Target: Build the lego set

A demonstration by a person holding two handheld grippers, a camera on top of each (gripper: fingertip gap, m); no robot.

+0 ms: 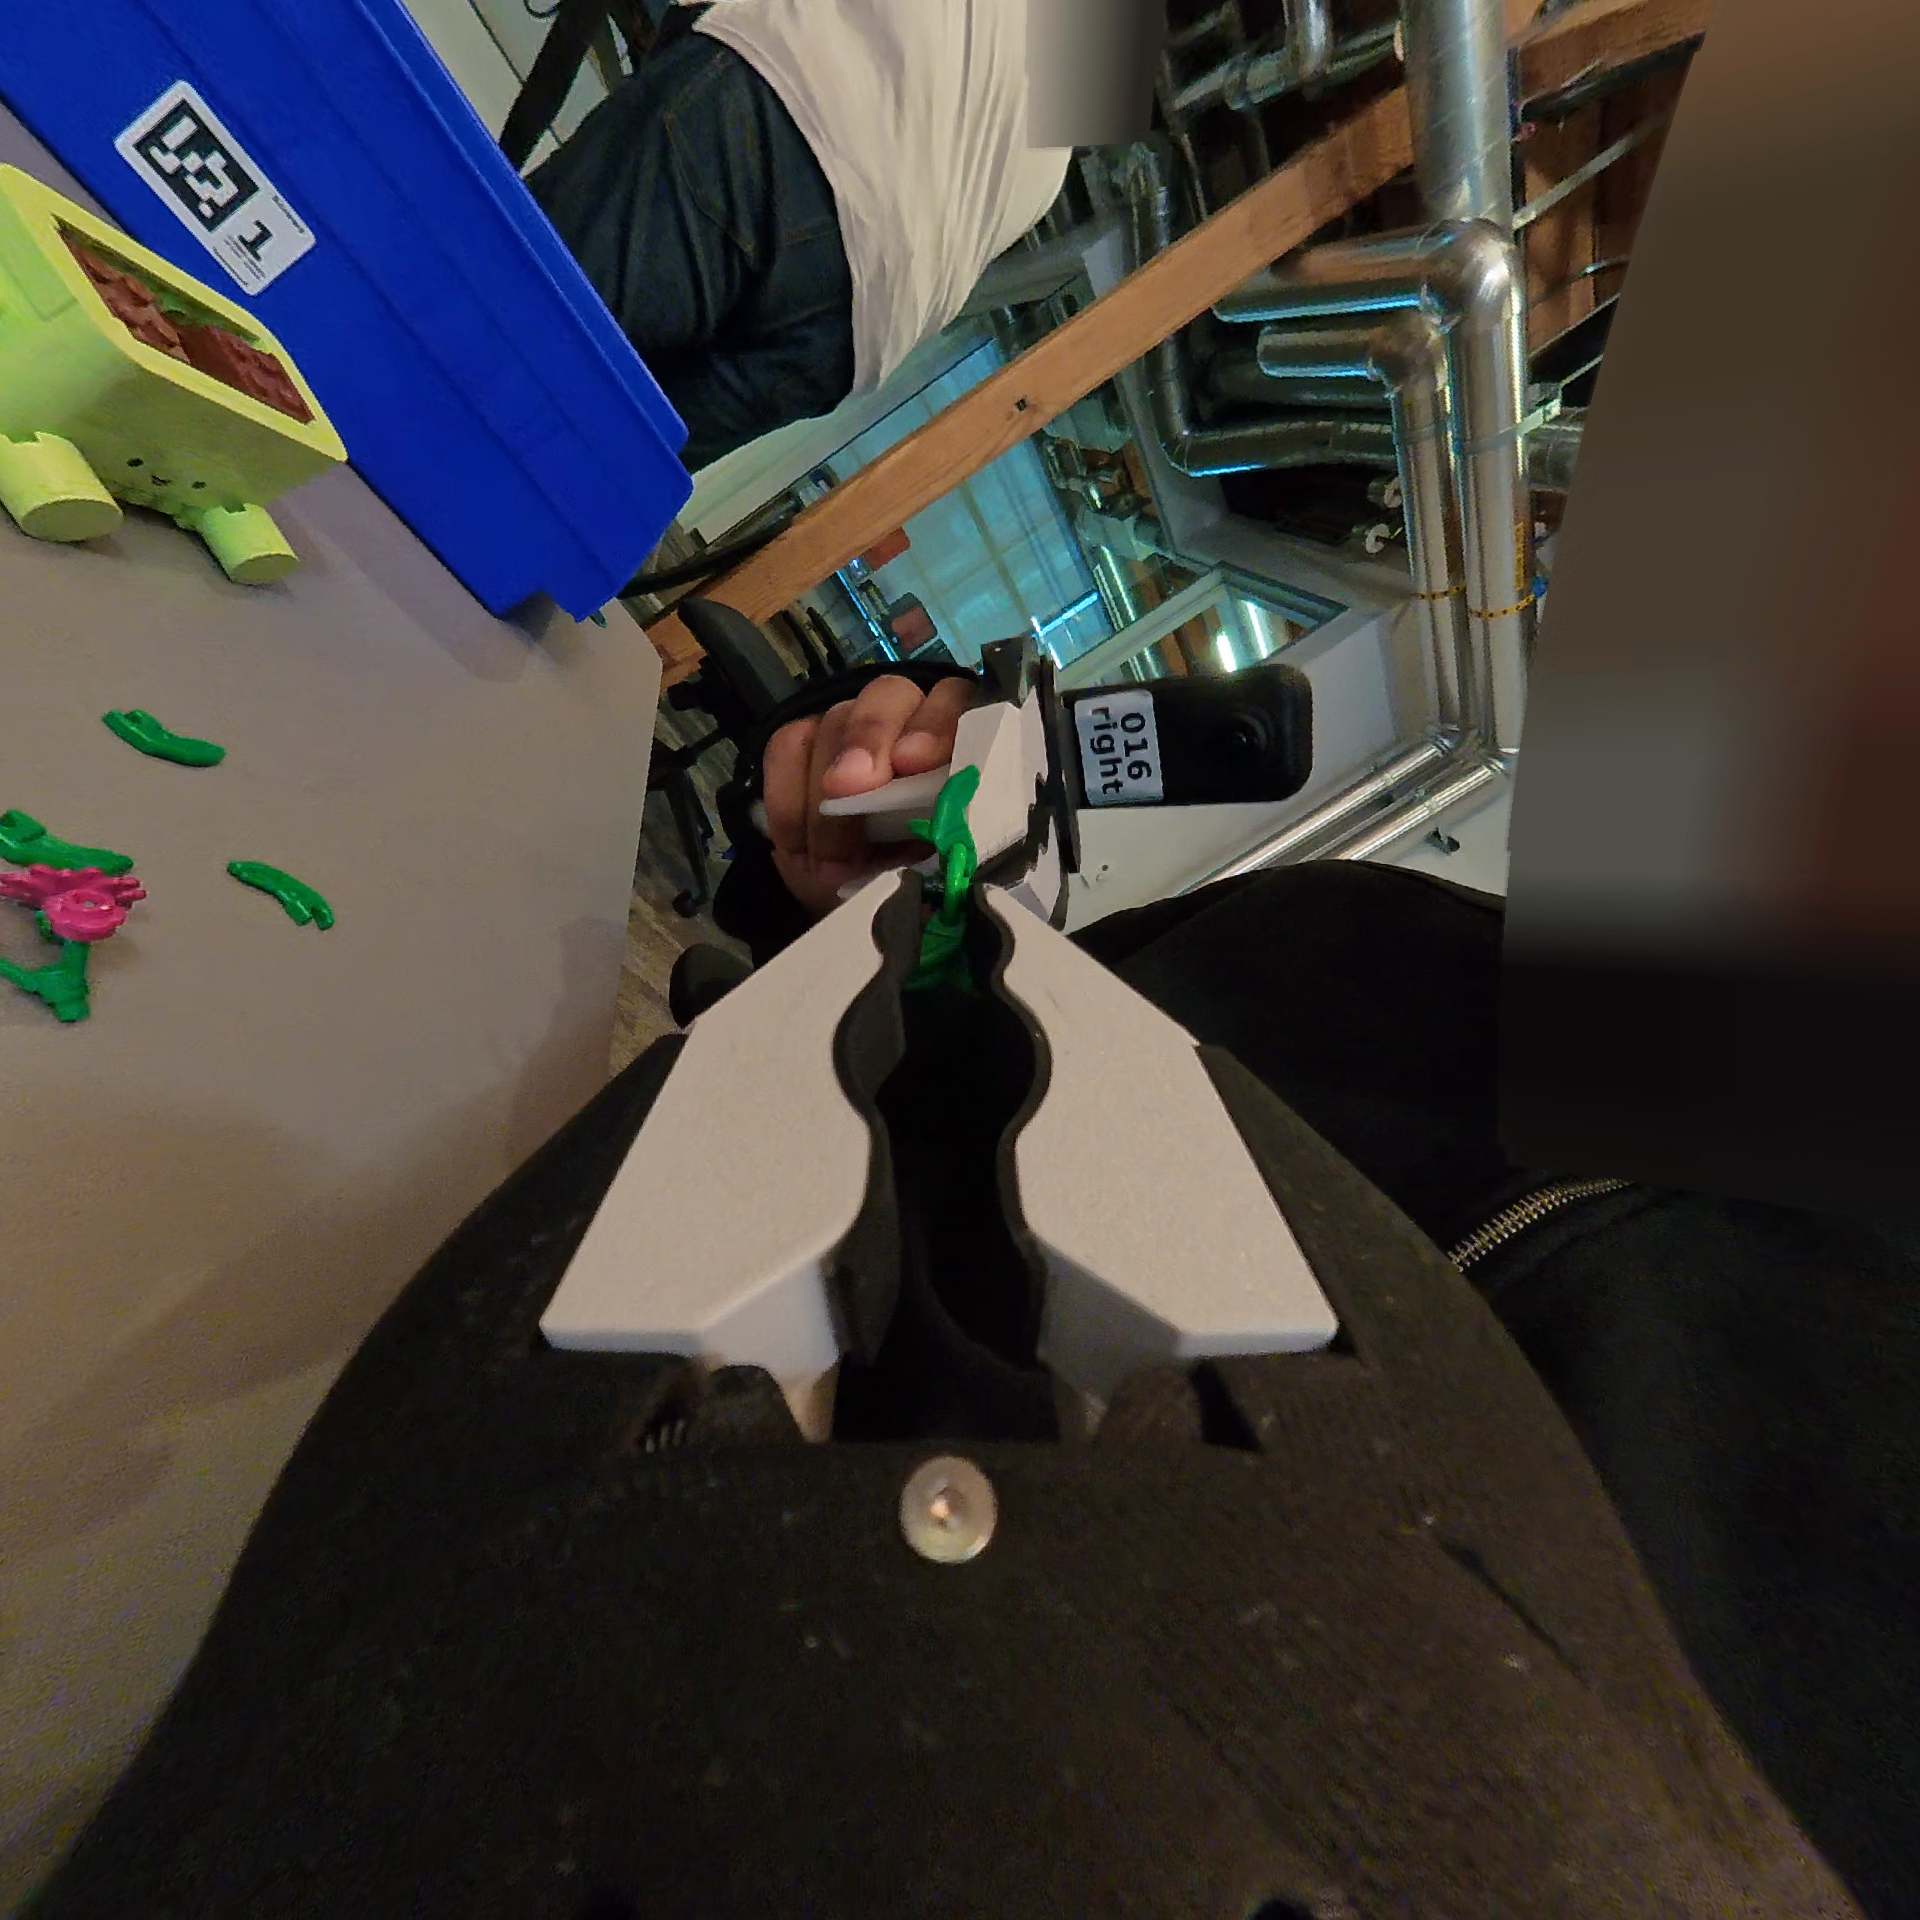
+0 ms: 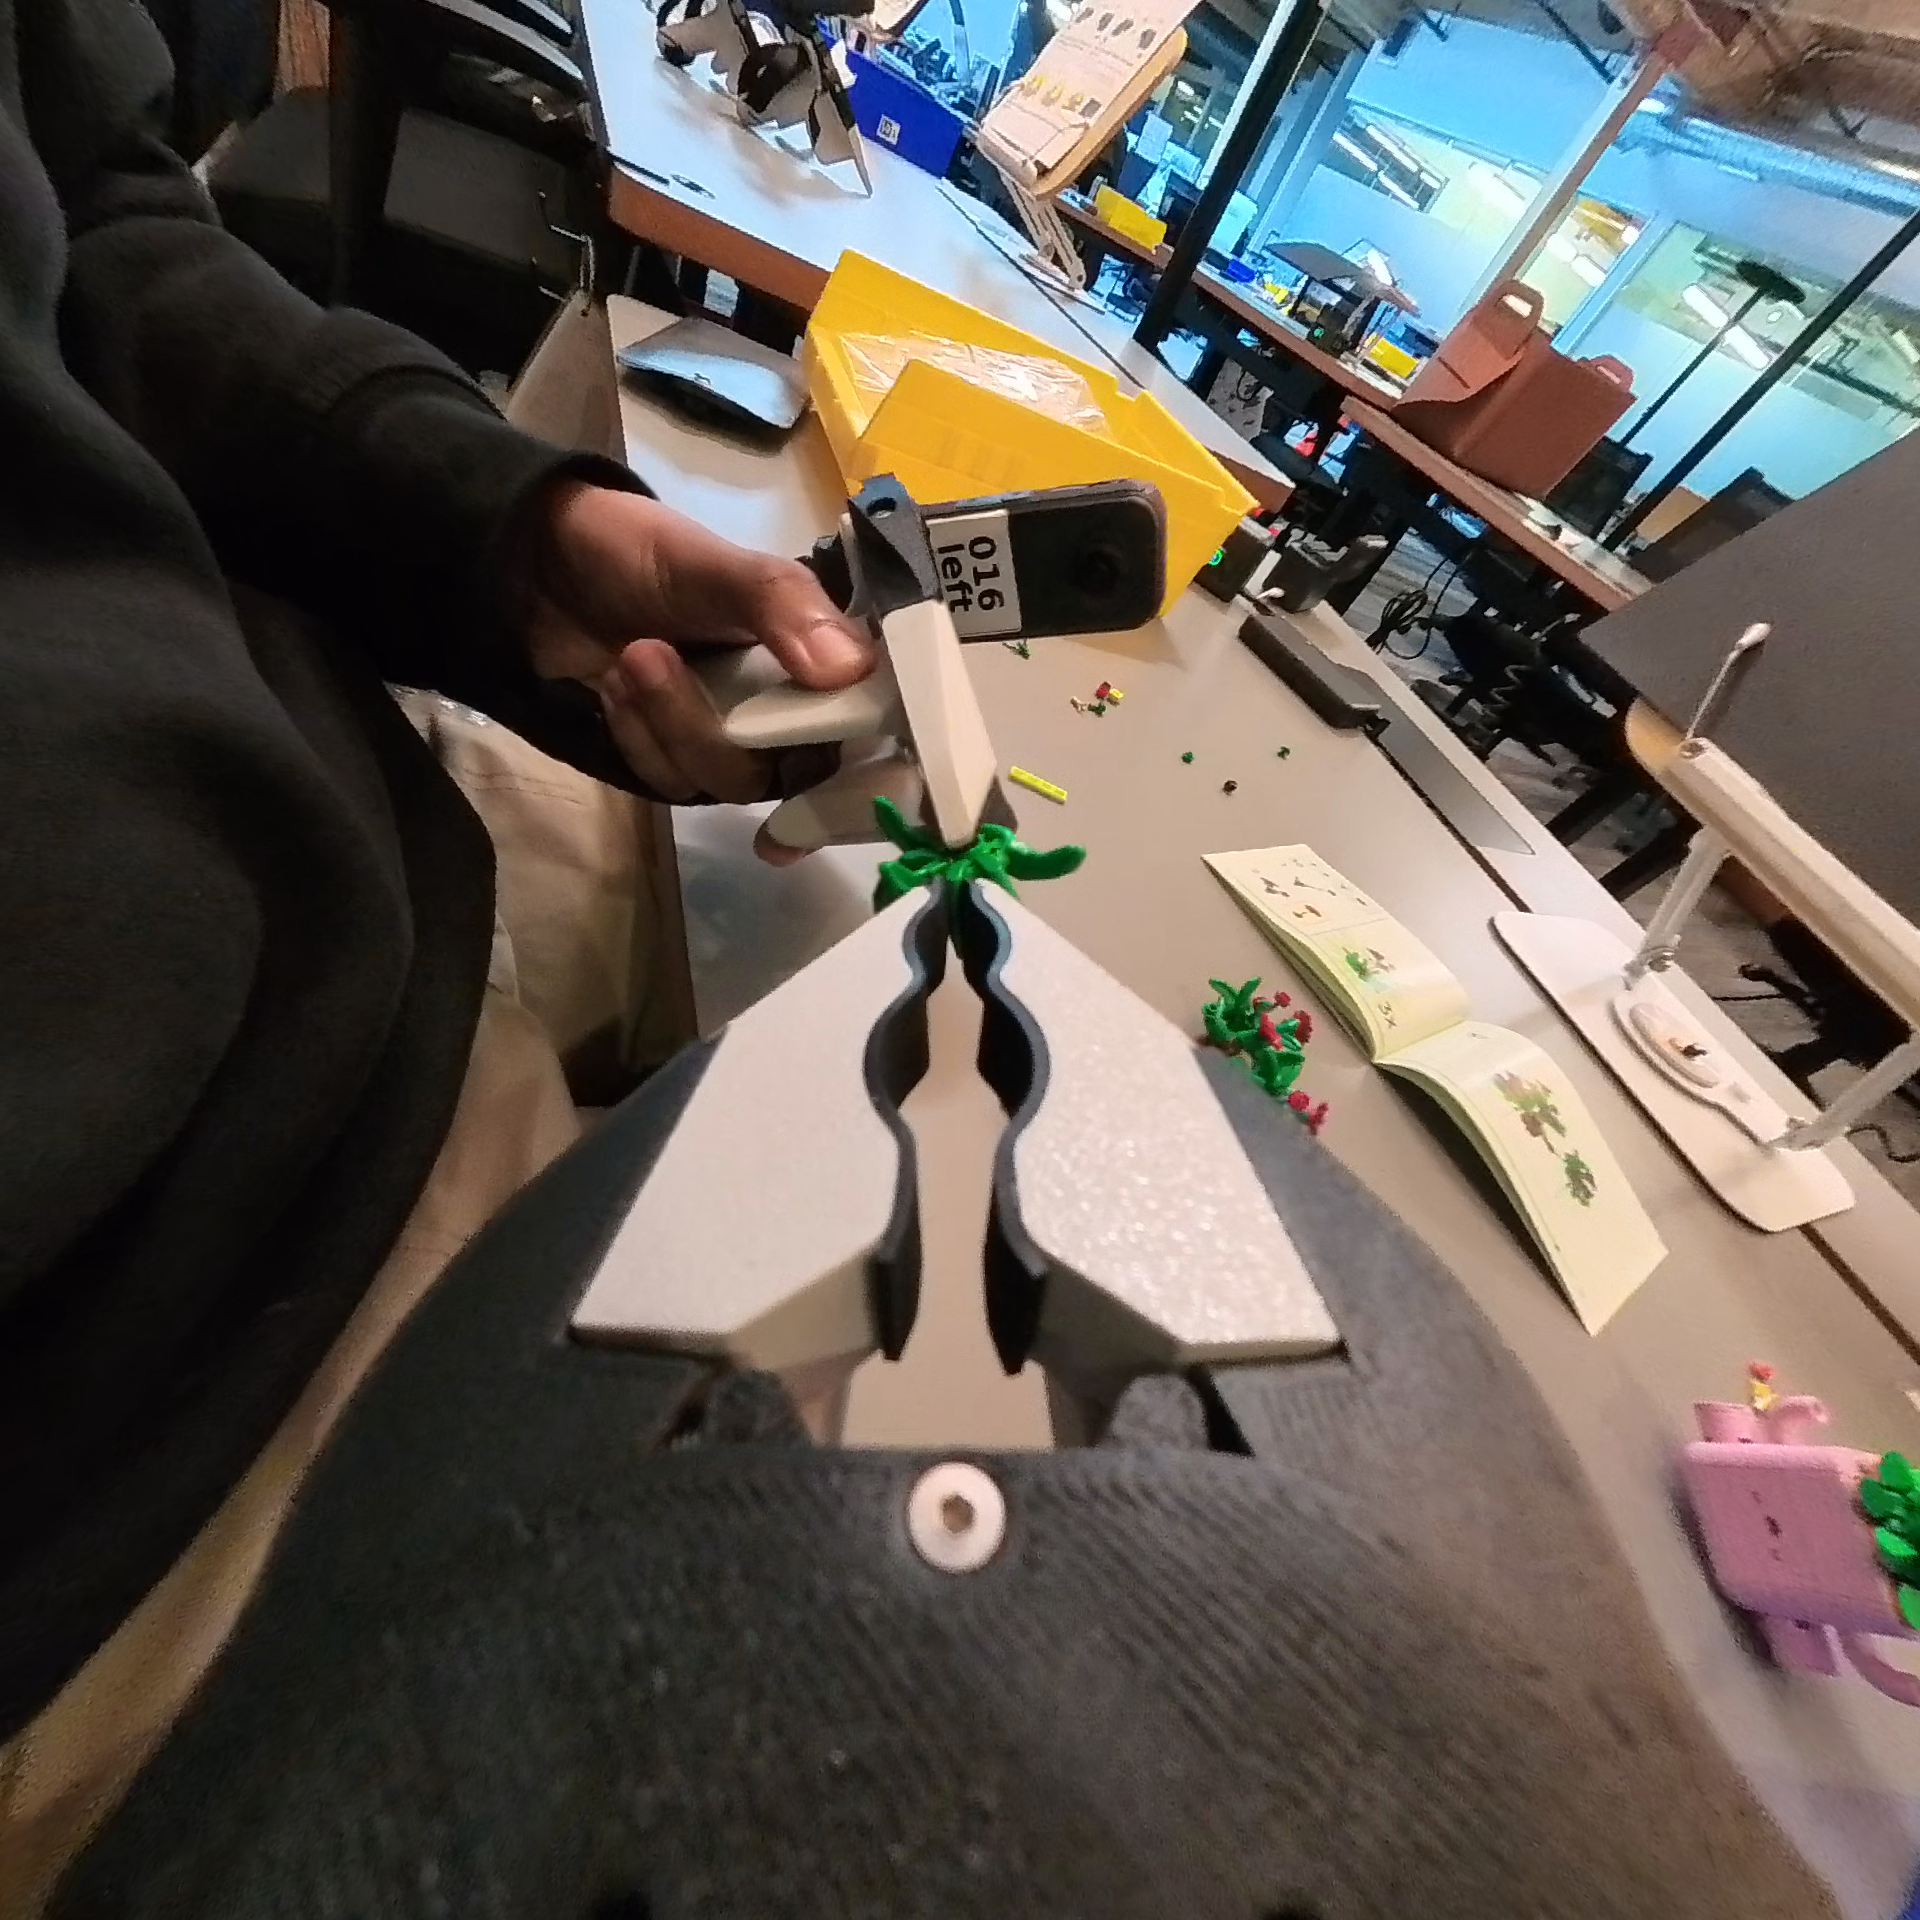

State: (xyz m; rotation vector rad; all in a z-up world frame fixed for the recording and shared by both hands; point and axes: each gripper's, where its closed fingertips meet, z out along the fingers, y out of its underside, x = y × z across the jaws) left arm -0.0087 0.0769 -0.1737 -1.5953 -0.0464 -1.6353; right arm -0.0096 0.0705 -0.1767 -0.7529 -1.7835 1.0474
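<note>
My desk [image 2: 1195,790] is a plain grey top, and on it lie an open instruction booklet [image 2: 1444,1070], a cluster of green and red plant pieces [image 2: 1262,1039], a pink pot model [image 2: 1797,1538] and a yellow bin [image 2: 997,416]. On its other stretch [image 1: 312,1091] I see loose green leaf pieces [image 1: 281,894], a pink flower on a green stem [image 1: 68,914], a lime-green pot model [image 1: 156,405] and a blue bin [image 1: 416,270].

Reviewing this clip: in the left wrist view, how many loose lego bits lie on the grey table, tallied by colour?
Green leaf or stem pieces: 4
Pink flower pieces: 1 cluster, joined to the lowest green stem
Total: 5

Not counted: the green leaf cluster held between the left gripper and right gripper.
</note>
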